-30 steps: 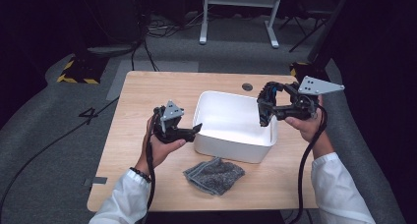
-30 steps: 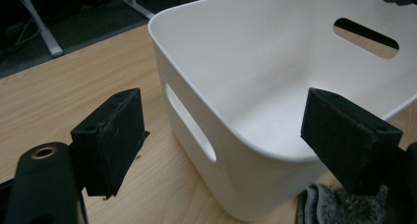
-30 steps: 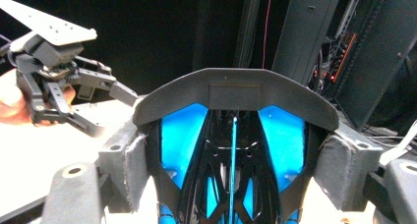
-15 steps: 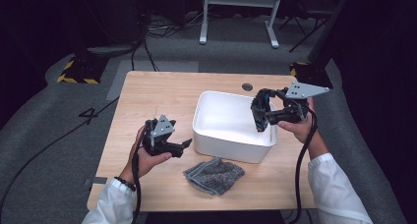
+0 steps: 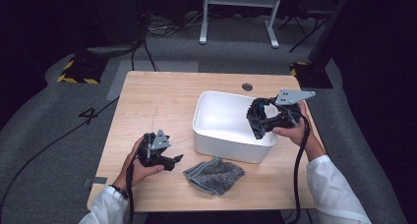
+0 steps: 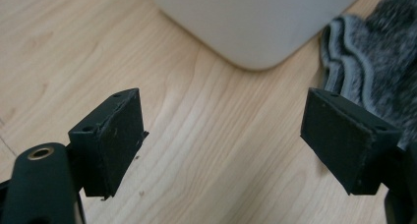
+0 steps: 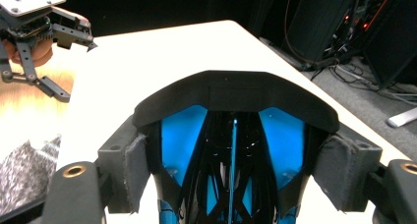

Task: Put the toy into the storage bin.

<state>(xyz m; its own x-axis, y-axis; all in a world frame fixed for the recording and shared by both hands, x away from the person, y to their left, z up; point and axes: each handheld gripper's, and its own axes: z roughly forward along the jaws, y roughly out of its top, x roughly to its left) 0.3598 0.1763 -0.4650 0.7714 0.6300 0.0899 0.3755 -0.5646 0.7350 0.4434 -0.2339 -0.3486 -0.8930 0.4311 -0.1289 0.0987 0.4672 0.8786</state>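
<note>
Wooden table (image 5: 162, 101) carries a white bin (image 5: 223, 123); a grey cloth (image 5: 214, 175) lies against its near wall. Right gripper (image 5: 259, 123) over the bin clamps a black-and-blue object (image 7: 231, 135), seemingly a tool. Left gripper (image 5: 173, 160), jaws wide and empty, sits low over bare wood just left of the cloth.

Left hand-held gripper (image 5: 173, 159) low, jaws wide apart, empty; right hand-held gripper (image 5: 255, 122) clamped on black-blue object.

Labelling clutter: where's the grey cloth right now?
High view: the grey cloth lies crumpled on the table's near edge, just in front of the white bin, right of the left claw.
</note>
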